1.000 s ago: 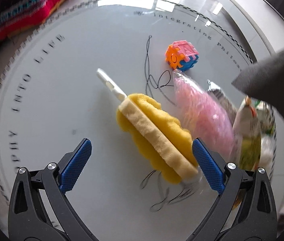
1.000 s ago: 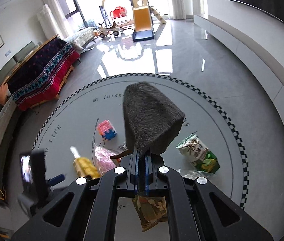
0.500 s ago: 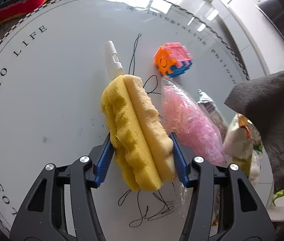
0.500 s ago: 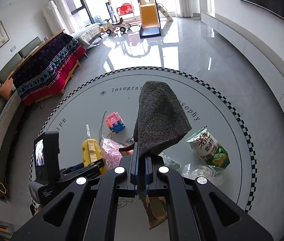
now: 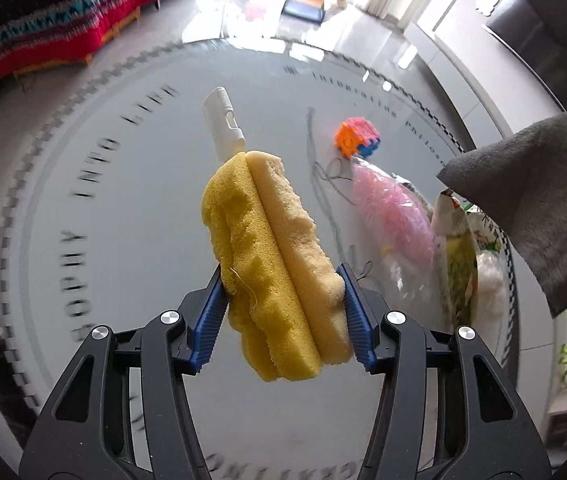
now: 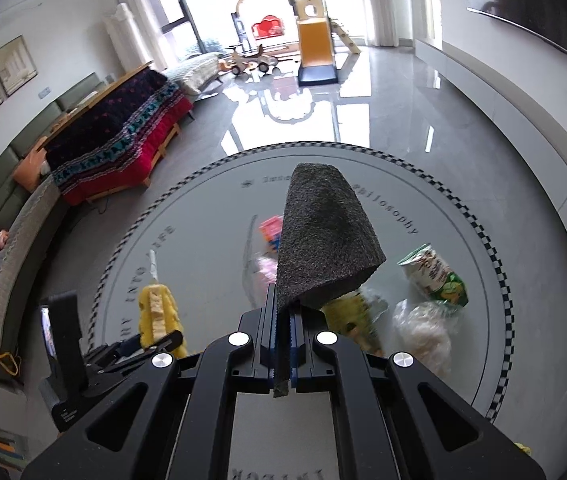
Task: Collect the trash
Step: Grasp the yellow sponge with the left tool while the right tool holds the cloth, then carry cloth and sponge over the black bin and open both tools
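Note:
My left gripper [image 5: 283, 316] is shut on a yellow sponge mop head [image 5: 271, 256] with a white plastic neck [image 5: 223, 124] and holds it lifted above the round white table [image 5: 123, 208]. It also shows in the right wrist view [image 6: 157, 312]. My right gripper [image 6: 282, 344] is shut on a grey foam sheet [image 6: 323, 248], which also hangs at the right of the left wrist view [image 5: 531, 200]. On the table lie a pink shred bag [image 5: 395, 216], a green snack bag [image 6: 435, 276], a yellow-green packet [image 5: 457, 264] and a clear plastic bag [image 6: 423, 332].
A colourful toy block cube [image 5: 357, 138] and a black string [image 5: 323, 176] lie on the table. A sofa with a red patterned blanket [image 6: 119, 148] stands to the left. A toy slide [image 6: 317, 48] stands far back on the glossy floor.
My left gripper closed on the sponge mop head and lifted it off the table. My right gripper kept hold of the grey foam sheet and shifted slightly.

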{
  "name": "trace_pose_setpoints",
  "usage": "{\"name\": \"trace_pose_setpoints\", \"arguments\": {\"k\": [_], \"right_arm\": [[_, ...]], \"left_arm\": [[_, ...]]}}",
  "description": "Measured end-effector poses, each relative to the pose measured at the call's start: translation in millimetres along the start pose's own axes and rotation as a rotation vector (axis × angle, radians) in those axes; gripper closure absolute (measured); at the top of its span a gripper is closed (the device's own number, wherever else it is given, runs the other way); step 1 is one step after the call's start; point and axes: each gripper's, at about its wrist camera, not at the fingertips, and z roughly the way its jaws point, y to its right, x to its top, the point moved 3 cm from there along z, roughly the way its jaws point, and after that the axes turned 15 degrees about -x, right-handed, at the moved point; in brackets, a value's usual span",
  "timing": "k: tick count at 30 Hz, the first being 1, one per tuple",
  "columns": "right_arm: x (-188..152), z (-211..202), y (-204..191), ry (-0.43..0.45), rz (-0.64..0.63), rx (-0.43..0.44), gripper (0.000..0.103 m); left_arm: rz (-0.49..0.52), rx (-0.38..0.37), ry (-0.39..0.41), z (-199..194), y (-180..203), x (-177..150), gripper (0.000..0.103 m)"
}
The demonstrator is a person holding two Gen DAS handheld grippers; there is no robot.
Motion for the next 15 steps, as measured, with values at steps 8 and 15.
{"name": "trace_pose_setpoints", "arguments": {"k": [8,15], "right_arm": [[-43,-42,-58,0.006,-0.089,0.053,0.098],[-95,-64,-110,-0.017,-0.161,0.118,0.098]], "left_arm": [[0.049,0.055,0.098,-69,-35,-19,0.050],[0.066,0.091,0.157,-114,-65,-59,0.048]]}}
